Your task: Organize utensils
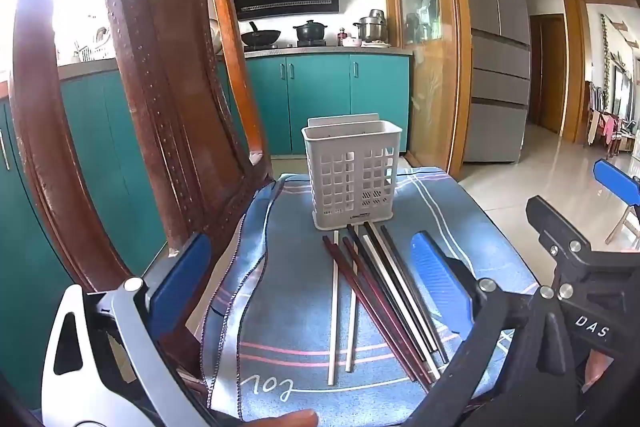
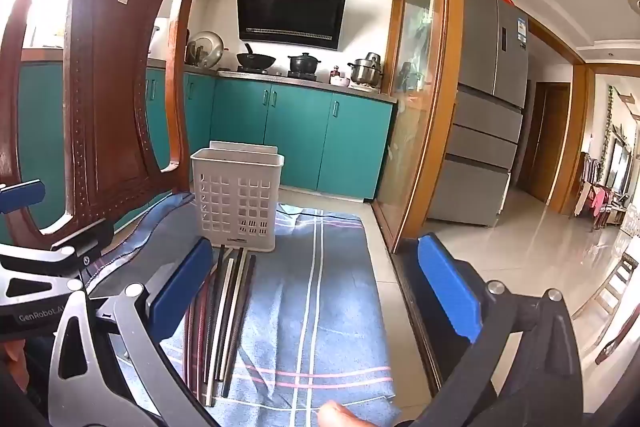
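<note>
Several chopsticks (image 1: 376, 299), white, dark red and black, lie side by side on a blue checked cloth (image 1: 288, 339) spread over a chair seat. Behind their far tips stands a white perforated utensil holder (image 1: 352, 173), upright and apparently empty. My left gripper (image 1: 312, 267) hangs open above the chopsticks, its blue pads to either side of them, touching nothing. In the right wrist view the chopsticks (image 2: 224, 323) lie under the left pad of my open right gripper (image 2: 316, 279), in front of the holder (image 2: 238, 197). The right gripper's body also shows at the left view's right edge.
The chair's carved wooden backrest (image 1: 160, 99) rises close on the left of the cloth. The seat's right edge drops to a tiled floor (image 2: 520, 259). A sliding glass door frame (image 2: 432, 107), teal kitchen cabinets (image 1: 320, 99) and a fridge (image 1: 500, 47) stand behind. A fingertip (image 2: 340, 415) shows at the bottom.
</note>
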`<state>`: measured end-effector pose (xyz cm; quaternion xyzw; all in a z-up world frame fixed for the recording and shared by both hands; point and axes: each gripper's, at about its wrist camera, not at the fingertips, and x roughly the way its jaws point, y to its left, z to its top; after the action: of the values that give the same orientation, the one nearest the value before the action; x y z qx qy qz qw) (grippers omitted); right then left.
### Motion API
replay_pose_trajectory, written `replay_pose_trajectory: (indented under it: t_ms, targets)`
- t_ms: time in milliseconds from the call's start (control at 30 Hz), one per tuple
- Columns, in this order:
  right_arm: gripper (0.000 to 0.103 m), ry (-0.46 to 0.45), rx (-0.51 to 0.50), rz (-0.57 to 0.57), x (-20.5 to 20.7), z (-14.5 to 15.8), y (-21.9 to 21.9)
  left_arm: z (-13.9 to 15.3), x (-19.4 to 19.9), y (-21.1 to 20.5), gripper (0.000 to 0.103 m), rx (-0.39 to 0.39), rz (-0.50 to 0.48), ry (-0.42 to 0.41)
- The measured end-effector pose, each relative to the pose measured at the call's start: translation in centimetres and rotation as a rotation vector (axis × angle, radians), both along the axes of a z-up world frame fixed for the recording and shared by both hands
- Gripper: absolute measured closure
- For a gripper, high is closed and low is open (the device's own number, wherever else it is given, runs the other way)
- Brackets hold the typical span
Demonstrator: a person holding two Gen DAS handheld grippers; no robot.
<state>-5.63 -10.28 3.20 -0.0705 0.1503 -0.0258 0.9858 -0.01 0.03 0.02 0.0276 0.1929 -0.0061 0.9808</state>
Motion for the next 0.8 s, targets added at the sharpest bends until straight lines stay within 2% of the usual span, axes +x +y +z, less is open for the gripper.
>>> replay_pose_trajectory:
  t_ms: [167,200,300,800]
  targets:
    - [0.003,-0.019,0.005,-0.004,-0.2,0.1,-0.1,0.2,-0.4,0.3,0.003,-0.015,0.006,-0.005]
    - [0.003,-0.016,0.001,-0.006,-0.1,0.0,0.0,-0.3,-0.1,-0.5,0.003,0.009,-0.001,0.008]
    - [0.003,-0.018,-0.002,-0.011,-0.2,0.2,0.0,-0.3,-0.2,-0.8,0.003,0.004,0.0,0.008]
    - [0.003,-0.01,-0.003,-0.018,0.2,-0.1,-0.2,0.1,0.2,0.4,0.003,0.001,0.002,0.004]
